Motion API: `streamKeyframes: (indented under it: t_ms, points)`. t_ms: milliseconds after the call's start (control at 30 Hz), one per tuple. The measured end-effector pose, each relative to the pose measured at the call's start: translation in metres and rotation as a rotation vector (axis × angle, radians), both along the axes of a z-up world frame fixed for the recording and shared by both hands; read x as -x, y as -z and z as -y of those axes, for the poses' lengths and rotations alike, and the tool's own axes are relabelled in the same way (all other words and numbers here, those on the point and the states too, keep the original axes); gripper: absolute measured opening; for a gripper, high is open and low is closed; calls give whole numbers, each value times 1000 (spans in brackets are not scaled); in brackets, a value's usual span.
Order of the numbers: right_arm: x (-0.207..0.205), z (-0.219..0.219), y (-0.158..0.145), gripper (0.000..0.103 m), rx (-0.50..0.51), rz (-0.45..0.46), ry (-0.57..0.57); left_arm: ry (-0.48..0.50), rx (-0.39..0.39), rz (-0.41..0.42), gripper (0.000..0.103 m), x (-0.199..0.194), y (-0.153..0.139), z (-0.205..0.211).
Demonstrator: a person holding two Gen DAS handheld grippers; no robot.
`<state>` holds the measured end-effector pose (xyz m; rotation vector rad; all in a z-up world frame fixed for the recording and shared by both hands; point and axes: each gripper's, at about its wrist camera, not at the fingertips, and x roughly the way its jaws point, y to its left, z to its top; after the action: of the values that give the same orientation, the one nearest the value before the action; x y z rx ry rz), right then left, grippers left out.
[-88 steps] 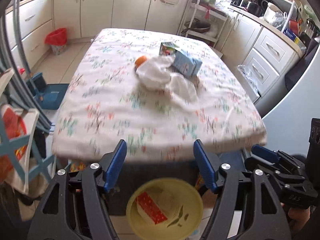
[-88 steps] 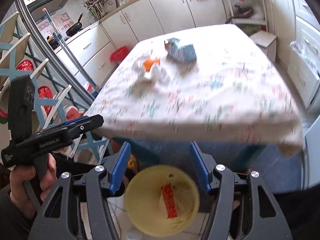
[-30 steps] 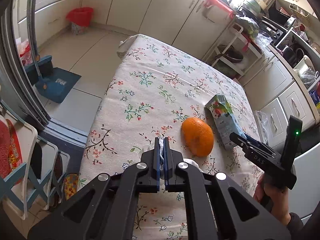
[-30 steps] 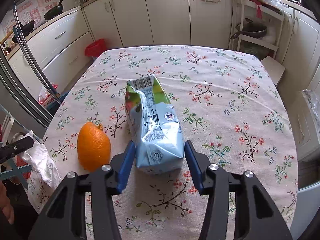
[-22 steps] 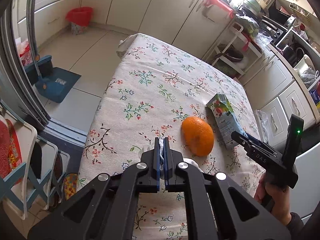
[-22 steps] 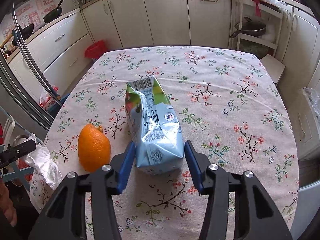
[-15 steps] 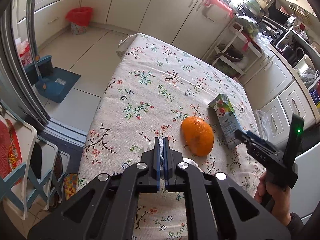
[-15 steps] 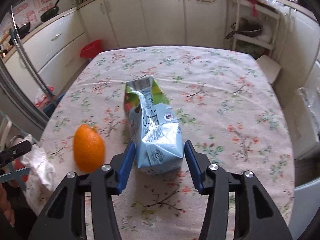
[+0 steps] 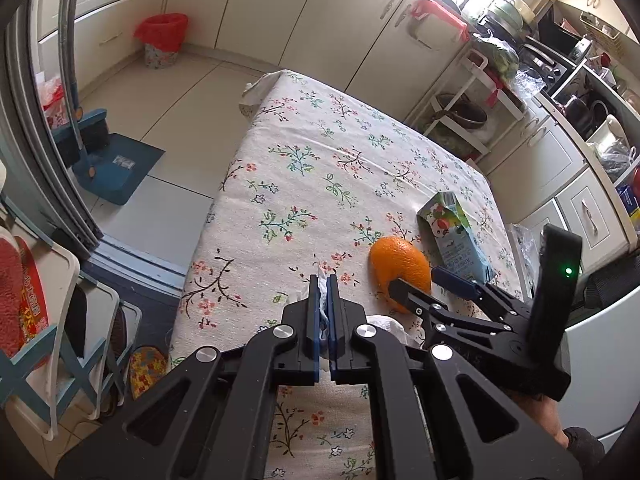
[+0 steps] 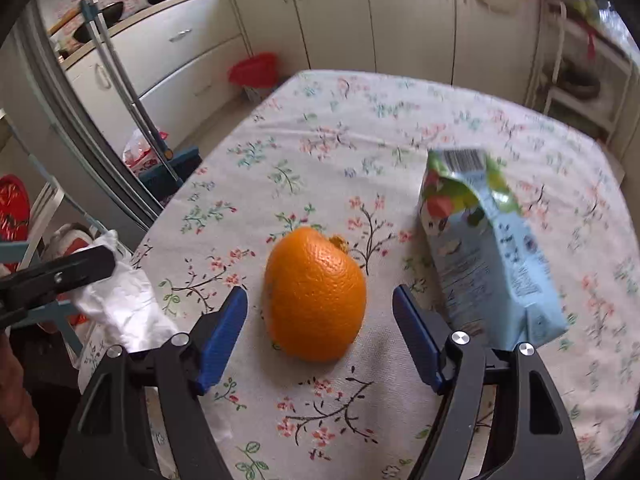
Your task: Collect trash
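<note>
An orange lies on the flowered tablecloth, between the blue fingers of my right gripper. Its jaws are opening and stand clear of the fruit on both sides. To its right lies a crumpled blue-green juice carton. My left gripper is shut on a crumpled white tissue at the table's near left edge; the tissue hangs from it in the right wrist view. In the left wrist view the orange, the carton and the right gripper are to the right.
A red-lined waste bin stands by the far cabinets. A blue dustpan and brush rest on the floor left of the table. A white chair is at the near left, and a white wire rack beyond the table's far corner.
My right gripper has swung left from around the juice carton to around the orange, and its jaws have widened. The left gripper has stayed put, shut on the tissue.
</note>
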<state>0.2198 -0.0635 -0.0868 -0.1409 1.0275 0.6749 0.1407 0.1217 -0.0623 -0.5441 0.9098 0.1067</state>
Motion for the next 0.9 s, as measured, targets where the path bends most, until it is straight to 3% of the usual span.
streamKeyframes:
  t_ms: [167, 233, 333, 567, 667, 767, 900]
  points:
    - [-10, 15, 2, 71, -87, -86, 45, 6, 7, 9, 3, 1, -3, -1]
    - [-10, 18, 0, 56, -103, -89, 49, 10, 7, 10, 3, 1, -3, -1]
    - [-3, 13, -7, 43, -85, -41, 25, 10, 8, 8, 3, 0, -3, -1]
    - [10, 11, -23, 37, -59, 54, -6, 15, 5, 4, 3, -1, -2, 1]
    - [7, 20, -33, 27, -119, 46, 3, 16, 3, 7, 3, -1, -3, 1]
    - [3, 29, -40, 11, -174, 35, 15, 18, 2, 7, 3, 0, -3, 2]
    - [-2, 30, -34, 10, -211, -42, -7, 16, 4, 5, 3, 0, -3, 2]
